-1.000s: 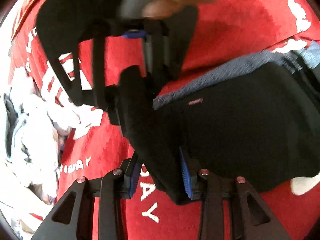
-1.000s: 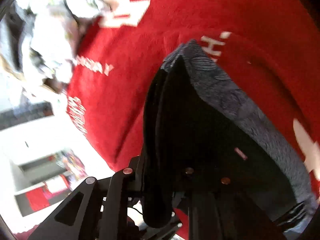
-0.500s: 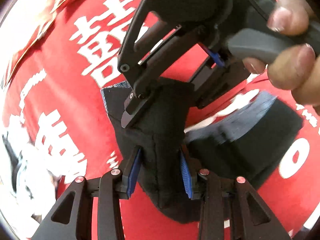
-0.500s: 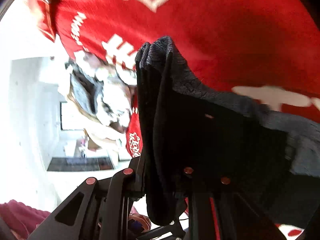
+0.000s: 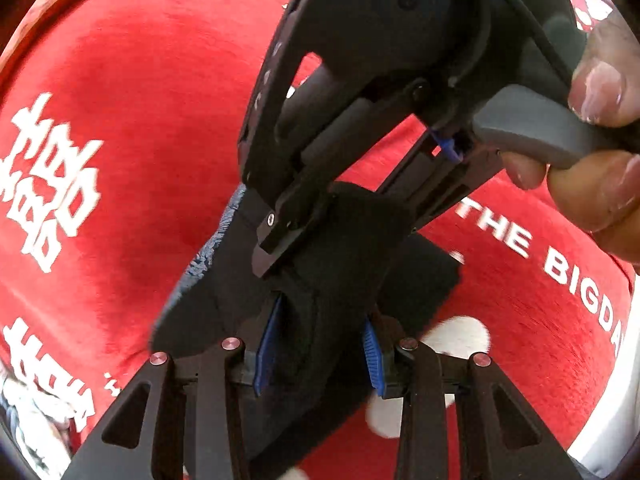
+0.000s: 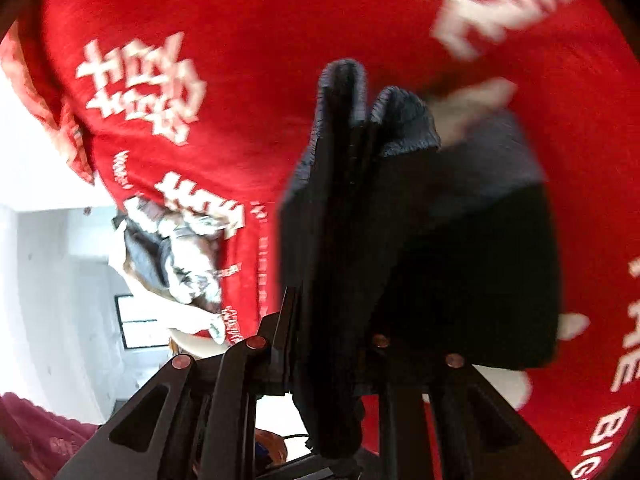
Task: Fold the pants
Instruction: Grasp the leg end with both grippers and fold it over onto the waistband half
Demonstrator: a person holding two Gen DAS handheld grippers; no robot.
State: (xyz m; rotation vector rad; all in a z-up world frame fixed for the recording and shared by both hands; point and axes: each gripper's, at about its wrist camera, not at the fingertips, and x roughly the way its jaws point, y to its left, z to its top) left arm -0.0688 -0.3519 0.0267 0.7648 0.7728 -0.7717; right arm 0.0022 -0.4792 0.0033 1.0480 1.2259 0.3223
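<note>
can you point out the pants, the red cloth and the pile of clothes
pants [image 5: 336, 264]: left wrist view, black bunched fabric between the jaws
red cloth [image 5: 160, 128]: left wrist view, bare red area beside the white print
pile of clothes [image 6: 180, 256]: right wrist view, middle of the grey-white heap

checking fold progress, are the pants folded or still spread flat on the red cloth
Folded and bunched, not spread: the black pants hang in layers, pinched by both the left tool and right tool, above the red cloth.

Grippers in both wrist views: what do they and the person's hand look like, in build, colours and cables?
The left gripper is black with triangular cut-outs, copper-coloured rivets and ribbed blue pads. The right gripper matches, with a grey trigger and a black cable. The right hand is bare, no sleeve visible.
</note>
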